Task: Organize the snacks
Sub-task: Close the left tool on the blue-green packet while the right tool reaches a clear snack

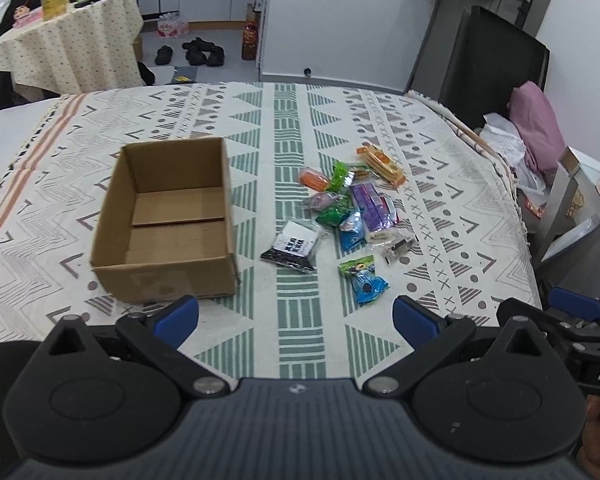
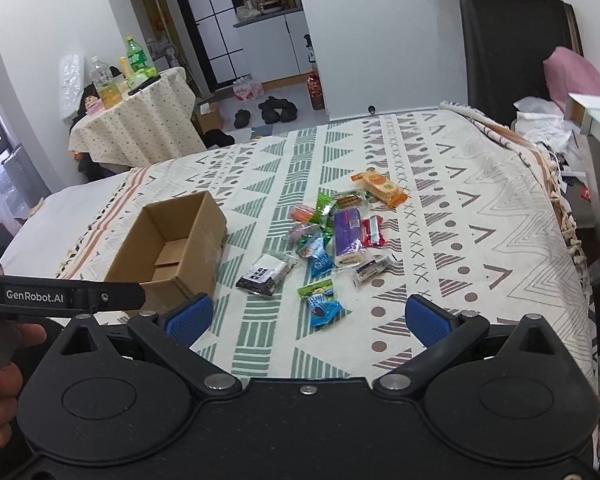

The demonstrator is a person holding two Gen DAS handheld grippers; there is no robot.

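Observation:
An empty open cardboard box (image 1: 168, 220) (image 2: 172, 252) sits on the patterned cloth, left of a loose pile of several snack packets (image 1: 356, 208) (image 2: 340, 236). The pile includes an orange cracker pack (image 1: 382, 164) (image 2: 380, 187), a purple pack (image 1: 370, 200) (image 2: 348, 234), a black-and-white packet (image 1: 294, 245) (image 2: 265, 273) and a blue-green packet (image 1: 365, 279) (image 2: 320, 303) lying nearest. My left gripper (image 1: 296, 320) is open, low over the near cloth, with nothing between its blue pads. My right gripper (image 2: 308, 316) is open too, just short of the blue-green packet.
The cloth (image 1: 292, 344) covers a bed whose right edge (image 2: 572, 216) drops toward clutter and a pink pillow (image 1: 538, 120). A small draped table (image 1: 72, 48) with bottles stands at the far left. Shoes (image 1: 200, 51) lie on the floor beyond.

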